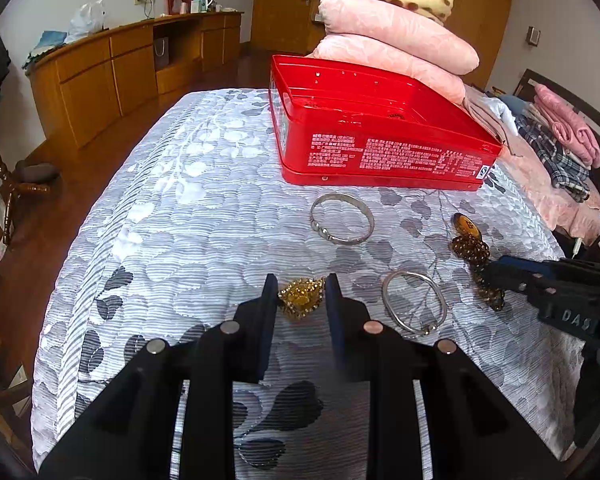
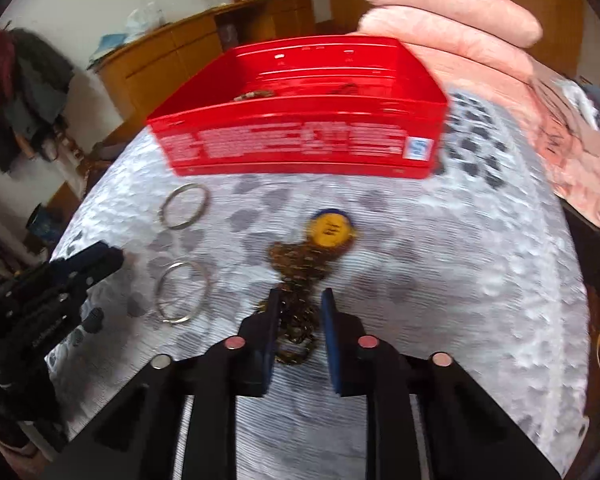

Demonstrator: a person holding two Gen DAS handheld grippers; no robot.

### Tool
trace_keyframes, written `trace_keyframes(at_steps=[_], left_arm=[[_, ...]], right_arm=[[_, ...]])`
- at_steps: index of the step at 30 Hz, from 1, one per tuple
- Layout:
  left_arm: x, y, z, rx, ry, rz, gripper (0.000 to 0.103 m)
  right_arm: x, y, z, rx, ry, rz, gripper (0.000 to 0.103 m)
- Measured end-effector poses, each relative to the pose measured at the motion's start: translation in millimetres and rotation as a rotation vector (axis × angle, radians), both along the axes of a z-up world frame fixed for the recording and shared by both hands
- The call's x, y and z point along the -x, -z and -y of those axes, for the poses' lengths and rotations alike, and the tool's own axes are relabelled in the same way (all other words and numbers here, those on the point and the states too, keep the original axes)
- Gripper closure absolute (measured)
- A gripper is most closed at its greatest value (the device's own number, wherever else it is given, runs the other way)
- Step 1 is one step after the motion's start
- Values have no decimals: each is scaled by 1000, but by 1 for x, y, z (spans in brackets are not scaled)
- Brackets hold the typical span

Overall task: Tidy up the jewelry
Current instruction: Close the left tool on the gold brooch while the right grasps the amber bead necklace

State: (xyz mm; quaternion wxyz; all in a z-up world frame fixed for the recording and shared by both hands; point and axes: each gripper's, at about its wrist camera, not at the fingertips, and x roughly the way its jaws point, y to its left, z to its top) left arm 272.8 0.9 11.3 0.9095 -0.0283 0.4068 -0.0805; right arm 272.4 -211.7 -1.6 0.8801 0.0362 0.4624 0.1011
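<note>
Open red rectangular tin [image 1: 380,152]: on the grey leaf-patterned bedspread [image 1: 180,220], mouth up to receive pieces. Left gripper [image 1: 302,294]: clenched on gold filigree brooch [image 1: 300,298]. Right gripper [image 2: 300,312]: straddling brown beaded necklace with yellow pendant [image 2: 300,256], grip uncertain. Two silver bangles [image 1: 342,218] lying loose nearby.

Both wrist views look steeply down, close, sharing the red box [image 1: 380,136] [image 2: 300,128].
</note>
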Motion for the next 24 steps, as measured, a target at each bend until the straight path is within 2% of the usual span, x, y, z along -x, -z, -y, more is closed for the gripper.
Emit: trace_keyframes(at_steps=[3,6,8,14,16,17,18,24], left_arm=[[1,-1,3,-1,7,0,80],[1,-1,6,-4,13,2,80],[0,-1,8,-3,13,1,80],[-3,-1,8,-4,10,-1,80],[-4,-1,9,-5,11,0,80],[-5,-2,10,-7,10,1,80],[-6,-2,11,-9,10,2,80],[-8,-5,14,-18,6,8,80]], right_arm=[[-1,-4,2,-16,6,19,66],[-8,0,-4,-33,3,6,57],[-16,6,-7,-26,22,-15,55],[-25,13,-11,-5,31,-8,55],[-25,14,-15,30,26,6,59],[-25,14,-16,41,24,12,67],[-24,14,-16,43,23,16,70],[-15,12,-10,7,18,15,75]])
